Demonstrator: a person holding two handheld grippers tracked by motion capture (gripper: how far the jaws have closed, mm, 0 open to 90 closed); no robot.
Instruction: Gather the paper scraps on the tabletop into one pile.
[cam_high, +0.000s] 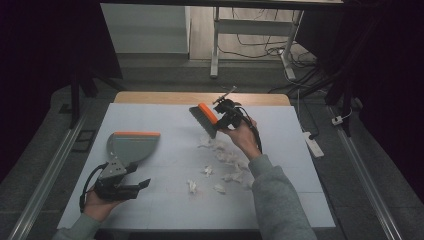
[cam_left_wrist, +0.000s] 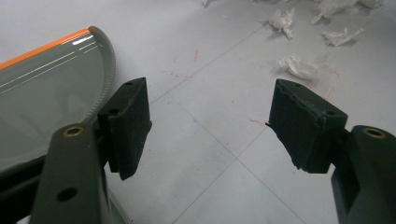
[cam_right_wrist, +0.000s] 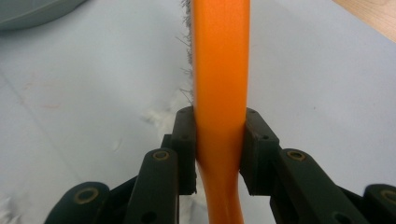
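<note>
Right tongs (cam_high: 221, 120) grip the orange brush (cam_high: 206, 118) by its handle, bristles down on the surface (cam_high: 165, 200) just beyond the paper scraps (cam_high: 227, 165). Left tongs (cam_high: 142, 183) stand open (nothing between the jaws), the dustpan (cam_high: 131, 145) just beside them.

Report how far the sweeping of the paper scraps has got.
Done: the right gripper is shut on the brush by its orange handle. In hand: the brush is tilted near the far end of the paper scraps. Left: the scraps lie scattered on the table, none visible in the dustpan. The left gripper stands open beside the dustpan.
</note>
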